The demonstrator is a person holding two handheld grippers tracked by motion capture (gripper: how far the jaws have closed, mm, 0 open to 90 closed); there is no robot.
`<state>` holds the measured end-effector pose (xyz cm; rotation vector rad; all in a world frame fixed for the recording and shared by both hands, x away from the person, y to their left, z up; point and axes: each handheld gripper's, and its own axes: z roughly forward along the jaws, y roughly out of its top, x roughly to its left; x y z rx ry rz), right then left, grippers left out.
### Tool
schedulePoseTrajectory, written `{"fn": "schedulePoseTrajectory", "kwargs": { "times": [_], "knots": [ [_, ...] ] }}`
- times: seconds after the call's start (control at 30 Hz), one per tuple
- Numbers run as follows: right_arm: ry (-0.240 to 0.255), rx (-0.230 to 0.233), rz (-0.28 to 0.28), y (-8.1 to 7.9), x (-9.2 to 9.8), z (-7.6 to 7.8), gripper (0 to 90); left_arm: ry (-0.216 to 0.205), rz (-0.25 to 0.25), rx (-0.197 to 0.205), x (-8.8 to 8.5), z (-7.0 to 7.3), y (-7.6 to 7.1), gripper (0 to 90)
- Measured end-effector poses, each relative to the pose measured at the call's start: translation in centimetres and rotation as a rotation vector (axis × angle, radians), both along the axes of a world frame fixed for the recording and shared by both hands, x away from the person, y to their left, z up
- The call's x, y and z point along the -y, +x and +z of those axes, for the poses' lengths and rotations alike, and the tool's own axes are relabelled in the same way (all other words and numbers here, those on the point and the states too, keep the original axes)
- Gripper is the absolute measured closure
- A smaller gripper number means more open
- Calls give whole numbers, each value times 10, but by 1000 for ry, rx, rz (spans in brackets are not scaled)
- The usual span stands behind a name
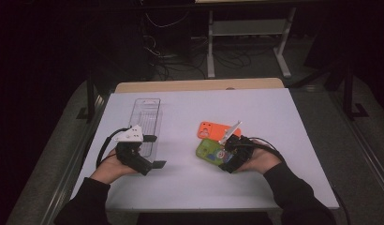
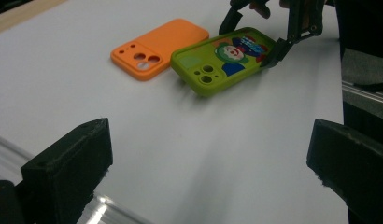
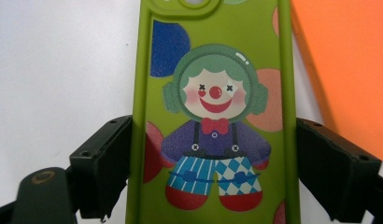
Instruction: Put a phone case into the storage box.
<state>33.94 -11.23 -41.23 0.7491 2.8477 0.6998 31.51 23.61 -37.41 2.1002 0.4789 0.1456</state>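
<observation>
On the white table [image 1: 190,187], near its front edge, we hold a claw in each hand. Our right claw [image 1: 223,154] grips the green phone case [image 1: 208,150] across its width at the end away from the camera cutout; in the right gripper view the two black jaws sit flush against the long sides of the case [image 3: 213,116], one on each side, so the claw is clamped on it. The case lies back side up, showing a printed clown with a red nose, a red bow tie and blue-and-white trousers. In the left gripper view the gripped end of the green phone case [image 2: 222,58] sits slightly off the table while its camera end rests low, so the case is tilted.

Just beside it lies the orange phone case [image 1: 217,130], also back side up. In the left gripper view the green case's camera corner appears to touch or overlap the edge of the orange phone case [image 2: 157,46]; we cannot tell which.

Our left claw [image 1: 155,151] is well apart from both cases, on the left half of the table. Its jaws stand wide with nothing between them, and its own view looks across bare table towards the two cases. Just beyond the left claw a clear plastic tray [image 1: 147,117] lies on the table, its long side running away from us.
</observation>
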Motion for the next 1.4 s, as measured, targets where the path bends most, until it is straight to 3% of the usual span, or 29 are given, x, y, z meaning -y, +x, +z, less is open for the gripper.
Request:
{"fn": "schedulePoseTrajectory", "kwargs": {
  "times": [0.13,0.17,0.23,0.53,0.83,1.17,1.4],
  "knots": [
    [9,-3,37,4,4,6,150,10,-28,17,7,9,6,0],
    [10,3,48,5,4,8,150,4,-24,0,10,11,5,0],
    [5,9,76,7,4,12,150,24,-45,18,15,13,9,0],
    [-16,11,175,14,-4,21,150,47,-117,26,39,19,23,0],
    [1,8,229,17,-7,25,151,65,-204,34,65,24,33,0],
    [16,-7,309,19,-18,31,151,154,-296,26,90,15,36,0],
    [0,-11,367,8,-27,30,152,182,-350,6,100,9,31,0]
  ]
}}
